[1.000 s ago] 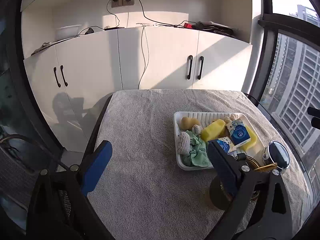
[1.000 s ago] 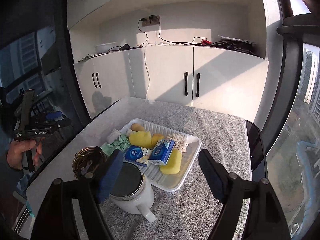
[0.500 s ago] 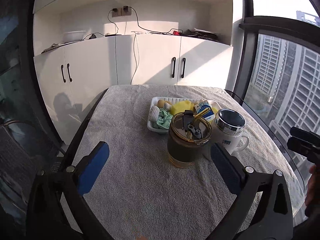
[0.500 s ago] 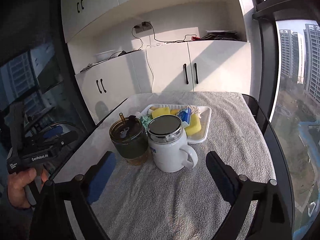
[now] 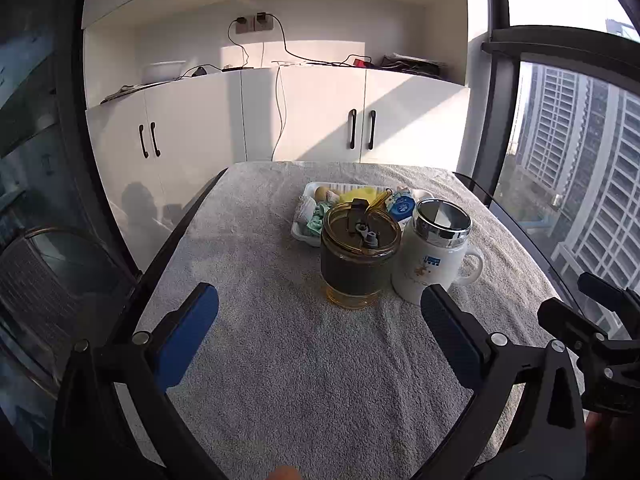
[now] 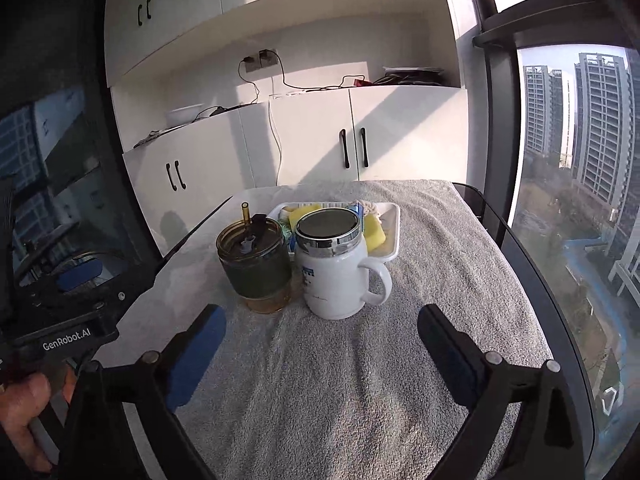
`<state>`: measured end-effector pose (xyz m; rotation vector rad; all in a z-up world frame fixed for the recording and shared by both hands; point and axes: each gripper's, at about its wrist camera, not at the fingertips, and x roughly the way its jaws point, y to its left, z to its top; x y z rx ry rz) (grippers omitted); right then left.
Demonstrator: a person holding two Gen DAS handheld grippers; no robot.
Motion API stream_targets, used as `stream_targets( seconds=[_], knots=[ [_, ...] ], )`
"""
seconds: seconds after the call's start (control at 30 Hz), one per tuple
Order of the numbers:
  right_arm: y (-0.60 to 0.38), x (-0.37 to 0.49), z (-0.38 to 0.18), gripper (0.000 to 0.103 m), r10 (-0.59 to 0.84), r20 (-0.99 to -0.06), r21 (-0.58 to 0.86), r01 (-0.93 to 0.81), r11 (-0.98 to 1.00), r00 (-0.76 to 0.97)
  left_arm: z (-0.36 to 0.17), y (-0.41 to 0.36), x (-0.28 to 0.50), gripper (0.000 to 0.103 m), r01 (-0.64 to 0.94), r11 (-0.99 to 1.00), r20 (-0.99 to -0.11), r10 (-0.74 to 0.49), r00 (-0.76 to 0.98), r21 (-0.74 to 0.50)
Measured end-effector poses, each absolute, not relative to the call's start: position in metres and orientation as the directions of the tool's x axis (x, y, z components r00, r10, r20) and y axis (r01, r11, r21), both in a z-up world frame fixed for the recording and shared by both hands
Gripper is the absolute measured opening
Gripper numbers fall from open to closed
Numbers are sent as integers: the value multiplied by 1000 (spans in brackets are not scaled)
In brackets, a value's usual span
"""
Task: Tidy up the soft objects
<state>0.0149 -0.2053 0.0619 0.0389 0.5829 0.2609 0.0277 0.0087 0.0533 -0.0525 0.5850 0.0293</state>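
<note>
A white tray (image 5: 299,229) sits mid-table holding soft items: yellow sponges (image 5: 352,197), a green cloth (image 5: 315,222), blue-and-white packets (image 5: 401,206). The tray also shows in the right wrist view (image 6: 394,236), with a yellow sponge (image 6: 376,232) in it. A glass cup with a straw lid (image 5: 360,258) and a white mug with a metal lid (image 5: 434,258) stand in front of the tray. My left gripper (image 5: 320,320) is open and empty, above the towel near the front. My right gripper (image 6: 322,336) is open and empty, short of the mug (image 6: 336,272).
A grey towel (image 5: 280,360) covers the table. White cabinets (image 5: 312,120) stand behind it, with cables on the shelf. Windows run along the right. The table edge drops off on the left (image 5: 180,232). The other gripper's body shows at far right (image 5: 600,340).
Both grippers have pulled back from the tray toward the table's front. The cup and mug now stand between them and the tray. Both stay open.
</note>
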Motion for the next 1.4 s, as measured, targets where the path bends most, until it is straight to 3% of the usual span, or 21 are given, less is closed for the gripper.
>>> stream_targets(
  seconds=[0.2, 0.53, 1.07, 1.4],
  knots=[
    [-204, 11, 64, 100, 238, -535, 95, -223, 970, 811, 46, 6, 29, 103, -121, 993, -591, 107, 799, 16],
    [-200, 8, 61, 103, 189, -544, 56, -189, 980, 818, 41, 3, 27, 103, -52, 997, -579, 12, 815, -52],
    [-198, 5, 52, 103, 117, -574, 20, -130, 991, 811, 22, -9, 36, 103, -92, 995, -638, 97, 764, 41],
    [-199, 4, 52, 103, 95, -574, 3, -115, 993, 813, 17, -15, 40, 103, -55, 998, -650, 59, 757, 27]
  ],
)
